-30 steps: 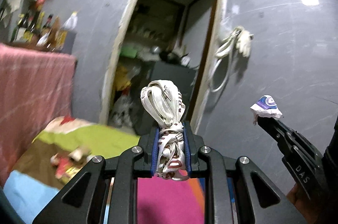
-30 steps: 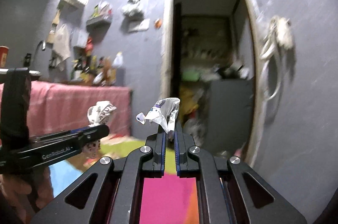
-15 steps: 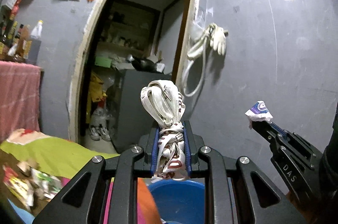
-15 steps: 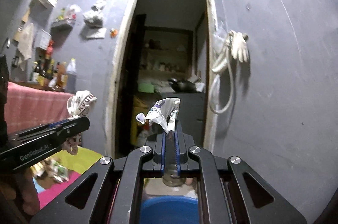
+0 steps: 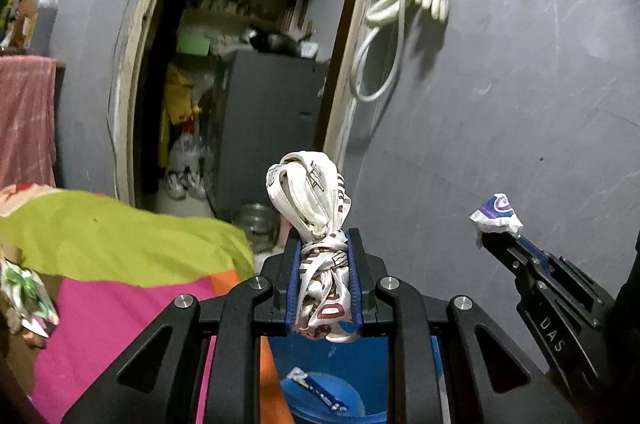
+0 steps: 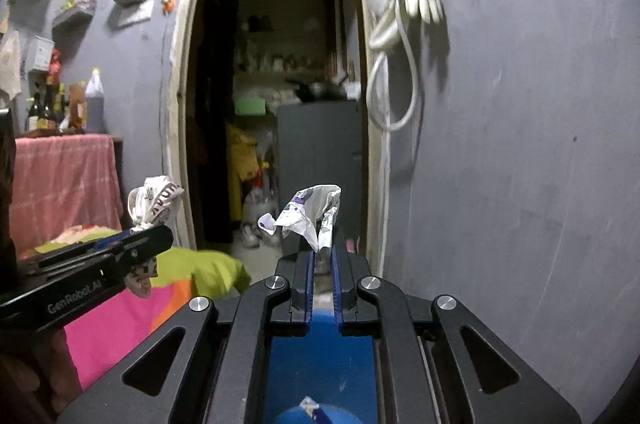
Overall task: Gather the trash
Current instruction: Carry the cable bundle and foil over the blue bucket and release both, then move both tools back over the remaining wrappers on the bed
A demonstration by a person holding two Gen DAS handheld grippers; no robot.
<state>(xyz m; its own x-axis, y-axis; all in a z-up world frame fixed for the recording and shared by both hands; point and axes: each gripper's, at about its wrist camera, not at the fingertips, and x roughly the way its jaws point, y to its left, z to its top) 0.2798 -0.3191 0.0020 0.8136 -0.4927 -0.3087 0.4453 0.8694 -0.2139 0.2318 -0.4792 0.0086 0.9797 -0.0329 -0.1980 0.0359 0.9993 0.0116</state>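
My left gripper [image 5: 324, 244] is shut on a knotted white wrapper with brown print [image 5: 316, 208], held in the air. It also shows at the left of the right wrist view [image 6: 156, 204]. My right gripper [image 6: 322, 256] is shut on a crumpled white and purple wrapper [image 6: 306, 214], which also shows at the right of the left wrist view [image 5: 496, 218]. A blue bin [image 5: 332, 376] sits below both grippers, with a blue wrapper [image 5: 320, 394] inside. The bin [image 6: 320, 364] is seen between the right gripper's fingers too.
A bed with a green, pink and orange cover [image 5: 112, 264] lies to the left, with wrappers on it [image 5: 28, 296]. A grey wall [image 5: 500, 104] with a hanging hose and glove [image 5: 404, 8] stands ahead. An open doorway [image 6: 280, 104] shows a cluttered room.
Both grippers have swung right, away from the bed and toward the wall. The blue bin has come into view beneath them. Both grips on the wrappers are unchanged.
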